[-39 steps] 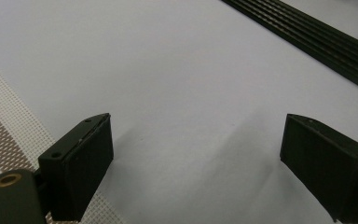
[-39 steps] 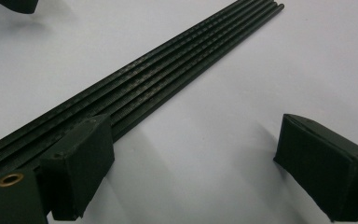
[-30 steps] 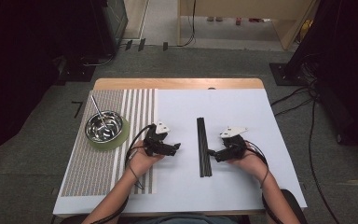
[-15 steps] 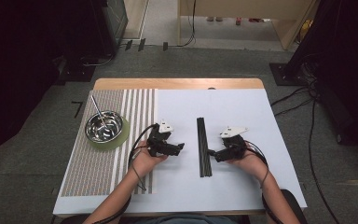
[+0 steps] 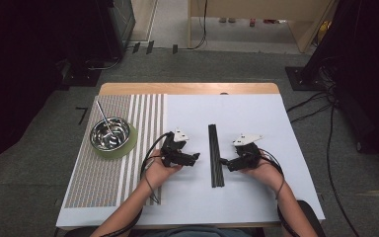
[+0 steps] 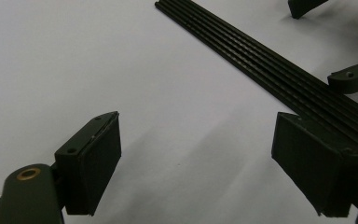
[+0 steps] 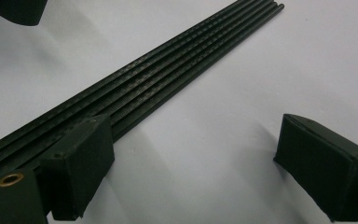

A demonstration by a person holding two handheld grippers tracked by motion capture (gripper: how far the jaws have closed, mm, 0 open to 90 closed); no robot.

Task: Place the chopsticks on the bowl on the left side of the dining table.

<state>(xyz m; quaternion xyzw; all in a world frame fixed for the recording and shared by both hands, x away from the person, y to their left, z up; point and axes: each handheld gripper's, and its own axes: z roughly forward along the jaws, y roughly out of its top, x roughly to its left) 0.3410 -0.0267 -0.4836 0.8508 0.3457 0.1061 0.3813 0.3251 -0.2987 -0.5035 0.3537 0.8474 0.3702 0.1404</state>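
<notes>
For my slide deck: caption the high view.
Open left gripper and right gripper flank a row of black rods on the white table.

Bundle of thin black ribbed rods (image 5: 215, 155) lying flat on white table, packed side by side and touching, running from near edge toward far edge, around table's middle.

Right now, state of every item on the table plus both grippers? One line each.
left gripper: open, holding nothing, just left of the rods.
right gripper: open, holding nothing, tips at the rods' right edge.
black rods: lying flat side by side in one bundle on the white sheet, ungripped.
metal bowl: upright on the green plate.
thin metal stick: leaning in the bowl, end over the rim.
green plate: flat on the striped mat.
</notes>
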